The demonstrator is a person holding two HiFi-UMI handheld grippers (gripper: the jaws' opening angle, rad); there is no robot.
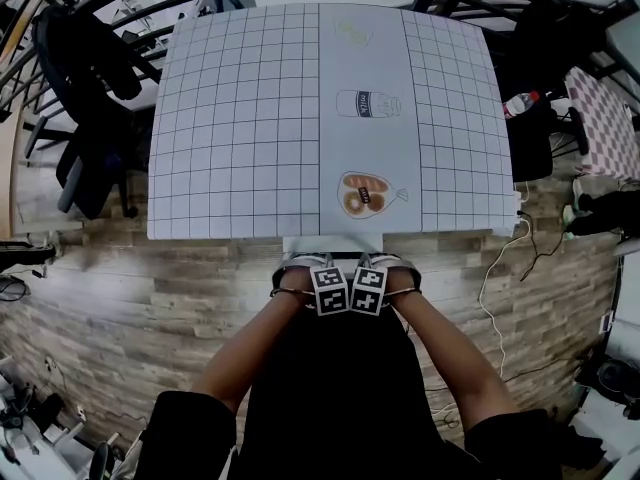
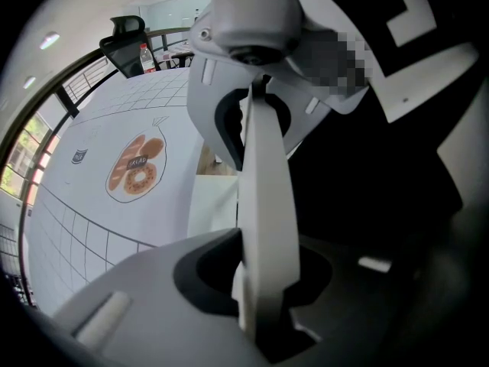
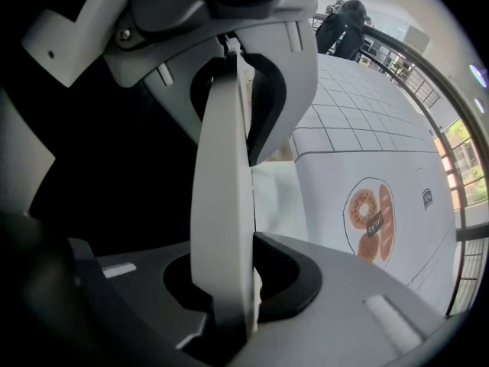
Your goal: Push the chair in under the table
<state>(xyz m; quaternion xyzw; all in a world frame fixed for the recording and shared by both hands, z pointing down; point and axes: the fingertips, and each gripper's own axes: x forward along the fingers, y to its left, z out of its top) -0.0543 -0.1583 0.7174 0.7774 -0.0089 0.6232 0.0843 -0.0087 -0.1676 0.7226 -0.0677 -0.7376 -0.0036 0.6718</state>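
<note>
One thin white chair back (image 2: 263,205)

Chair (image 1: 335,245): white, set square to the near edge of the table (image 1: 240,118) at its middle. In the head view only a narrow strip of it shows, just below that edge. Its top rail (image 2: 263,205) is thin and white, seen edge-on. Beyond the rail the pale seat (image 2: 214,216) reaches the table edge; how far under it goes cannot be told. Table: rectangular, level, white gridded cover with a plain centre band bearing printed drawings (image 1: 365,195)
</note>
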